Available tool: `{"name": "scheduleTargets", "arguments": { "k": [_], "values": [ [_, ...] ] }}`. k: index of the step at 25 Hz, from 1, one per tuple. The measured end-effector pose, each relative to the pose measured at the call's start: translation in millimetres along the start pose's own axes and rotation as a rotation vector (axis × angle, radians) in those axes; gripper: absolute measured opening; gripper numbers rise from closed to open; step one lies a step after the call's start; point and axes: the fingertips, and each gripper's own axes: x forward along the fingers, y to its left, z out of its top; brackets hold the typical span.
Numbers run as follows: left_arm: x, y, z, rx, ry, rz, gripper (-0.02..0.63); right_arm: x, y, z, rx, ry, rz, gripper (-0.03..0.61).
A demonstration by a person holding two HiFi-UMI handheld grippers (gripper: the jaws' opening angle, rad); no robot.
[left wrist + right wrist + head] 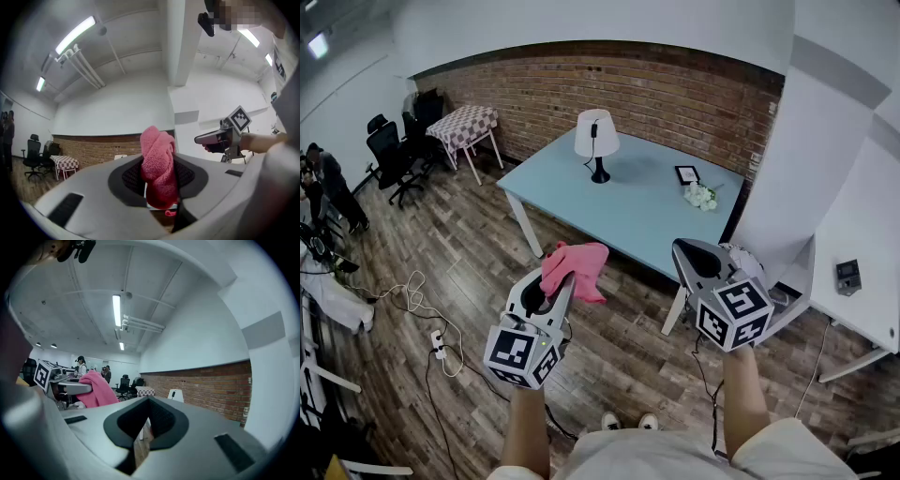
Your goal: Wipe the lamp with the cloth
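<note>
My left hand-held gripper (561, 281) is clamped on the pink cloth (578, 265); the cloth is bunched between the pads and flops out over the tips; my right hand-held gripper (686, 251) is beside it, level, with its jaws pressed together on nothing; both hang over the wooden floor (487, 253), short of the bench (637, 211); a power strip (438, 344) with loose cables lies on the floor to my left; the pale blue bench stands ahead on white legs; a bunch of white flowers (701, 196) and a small picture frame (686, 174) are near its right end; the lamp (596, 141), with a white shade on a black base, stands upright toward the far left side, well apart from both grippers; behind it runs a brick wall (675, 94).
</note>
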Motion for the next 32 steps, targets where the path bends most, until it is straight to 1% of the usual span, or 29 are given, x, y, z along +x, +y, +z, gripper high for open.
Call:
{"name": "scheduleTargets", "arguments": {
  "k": [4, 9, 13, 19, 22, 25, 32],
  "values": [
    [-0.5, 8.0, -1.6, -0.006, -0.001, -0.004, 0.132, 10.3, 5.9, -3.2, -0.002, 0.020, 0.004, 0.008],
    [1.3, 21.4, -6.2, -0.008, -0.002, -0.023, 0.132, 25.7, 9.6, -7.3, 0.028, 0.001, -0.018, 0.009],
    [3.9, 33.4, -9.7, -0.008, 0.002, -0.043, 0.132, 35.8, 13.5, -9.8, 0.017, 0.007, -0.050, 0.009],
    [18.2, 48.0, -19.3, -0.022, 0.006, -0.066, 0.132, 56.2, 9.5, -14.8, 0.007, 0.033, -0.060, 0.009],
    [34.8, 60.8, -27.4, -0.034, 0.007, -0.070, 0.132, 73.0, -0.3, -14.7, -0.008, 0.025, -0.060, 0.011],
    [57.6, 74.7, -37.5, -0.040, 0.011, -0.069, 0.132, 94.0, -17.5, -15.8, 0.000, 0.012, -0.068, 0.011],
    [137.4, 121.8, -55.6, -0.038, 0.022, -0.048, 0.132, 171.5, -83.3, -21.4, -0.011, 0.007, -0.099, 0.011]
  ]
}}
